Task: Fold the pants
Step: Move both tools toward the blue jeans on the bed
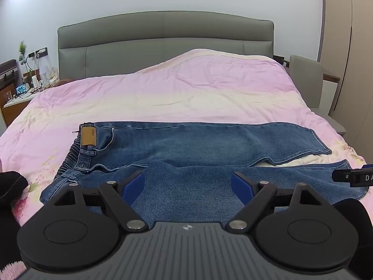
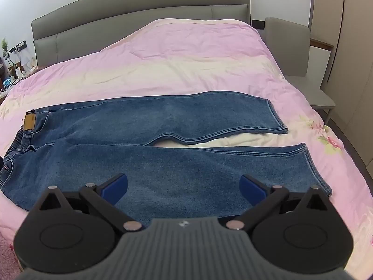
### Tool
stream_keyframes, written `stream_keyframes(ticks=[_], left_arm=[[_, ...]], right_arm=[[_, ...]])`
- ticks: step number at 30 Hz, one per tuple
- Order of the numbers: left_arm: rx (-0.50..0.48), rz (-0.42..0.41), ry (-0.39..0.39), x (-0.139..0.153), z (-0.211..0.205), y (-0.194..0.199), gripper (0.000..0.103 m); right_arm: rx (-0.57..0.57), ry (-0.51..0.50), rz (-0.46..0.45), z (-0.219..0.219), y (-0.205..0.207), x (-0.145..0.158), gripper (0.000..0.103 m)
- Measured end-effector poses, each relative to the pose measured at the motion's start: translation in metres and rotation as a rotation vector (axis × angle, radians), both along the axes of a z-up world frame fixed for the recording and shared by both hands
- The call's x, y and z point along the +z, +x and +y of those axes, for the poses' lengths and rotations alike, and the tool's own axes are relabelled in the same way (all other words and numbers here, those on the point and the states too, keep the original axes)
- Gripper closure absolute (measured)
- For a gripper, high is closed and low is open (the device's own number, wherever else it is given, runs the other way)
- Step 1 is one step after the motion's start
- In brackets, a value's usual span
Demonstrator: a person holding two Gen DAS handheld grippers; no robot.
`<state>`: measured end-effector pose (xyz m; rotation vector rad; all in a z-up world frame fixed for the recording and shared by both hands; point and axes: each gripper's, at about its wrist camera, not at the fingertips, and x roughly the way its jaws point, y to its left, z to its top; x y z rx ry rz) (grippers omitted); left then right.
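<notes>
Blue jeans (image 1: 191, 144) lie flat on the pink bed cover, waistband with a tan label (image 1: 88, 136) to the left, both legs stretched to the right and spread apart at the hems. They also show in the right wrist view (image 2: 163, 121). My left gripper (image 1: 187, 183) is open and empty, above the near leg close to the crotch. My right gripper (image 2: 184, 186) is open and empty, above the near leg further toward the hem (image 2: 314, 165). A part of the right gripper shows at the right edge of the left wrist view (image 1: 354, 176).
The pink quilt (image 1: 163, 93) covers the bed, with a grey headboard (image 1: 163, 37) behind. A cluttered nightstand (image 1: 21, 86) stands at the left, a grey chair (image 2: 300, 53) at the right beside wardrobe doors. Dark cloth (image 1: 11, 186) lies at the left edge.
</notes>
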<state>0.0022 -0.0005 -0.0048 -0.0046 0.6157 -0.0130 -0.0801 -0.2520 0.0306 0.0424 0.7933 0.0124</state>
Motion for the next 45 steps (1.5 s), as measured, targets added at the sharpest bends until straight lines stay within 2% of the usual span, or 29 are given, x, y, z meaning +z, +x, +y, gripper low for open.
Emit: stream_keyframes(ticks=[17, 33, 45], left_arm=[[0.004, 0.011, -0.001, -0.002, 0.002, -0.001, 0.005], [0.0, 0.016, 0.003, -0.001, 0.001, -0.001, 0.005], [-0.004, 0.023, 0.003, 0.001, -0.002, 0.0, 0.005]], right_arm=[[0.0, 0.001, 0.006, -0.002, -0.001, 0.004, 0.005], [-0.022, -0.017, -0.06, -0.001, -0.007, 0.005, 0.005], [-0.034, -0.025, -0.069, -0.003, -0.01, 0.009, 0.005]])
